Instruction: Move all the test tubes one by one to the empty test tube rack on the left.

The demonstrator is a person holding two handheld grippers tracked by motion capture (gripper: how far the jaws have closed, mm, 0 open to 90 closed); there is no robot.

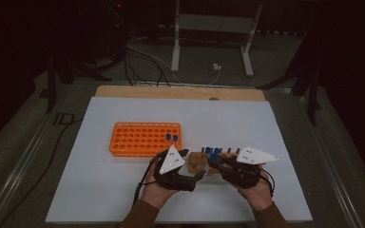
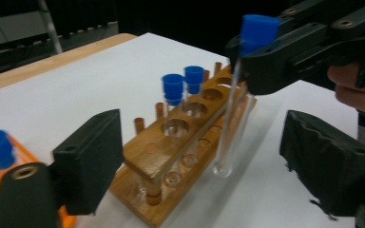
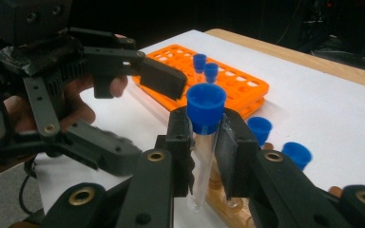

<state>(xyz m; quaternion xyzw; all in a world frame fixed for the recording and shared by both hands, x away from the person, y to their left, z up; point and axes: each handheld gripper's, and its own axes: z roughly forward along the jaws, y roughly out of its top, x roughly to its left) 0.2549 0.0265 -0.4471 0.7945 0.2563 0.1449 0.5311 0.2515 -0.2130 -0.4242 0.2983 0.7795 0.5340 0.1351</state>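
A clear test tube with a blue cap (image 3: 206, 107) is pinched just under its cap by my right gripper (image 3: 204, 140), which is shut on it. The tube (image 2: 228, 128) hangs upright beside the wooden rack (image 2: 180, 156), its tip near the white mat. Two more blue-capped tubes (image 2: 173, 88) stand in the far holes of that rack. My left gripper (image 2: 209, 161) is open, one jaw on each side of the rack end and the held tube. From above, both grippers (image 1: 192, 165) (image 1: 216, 164) meet over the wooden rack (image 1: 200, 162).
An orange tube rack (image 1: 145, 138) lies left of the wooden one, with two blue-capped tubes (image 1: 172, 137) at its right end. A white mat (image 1: 123, 190) covers the table, and a wooden edge (image 1: 180, 91) runs along the far side. Cables and a stand lie on the floor beyond.
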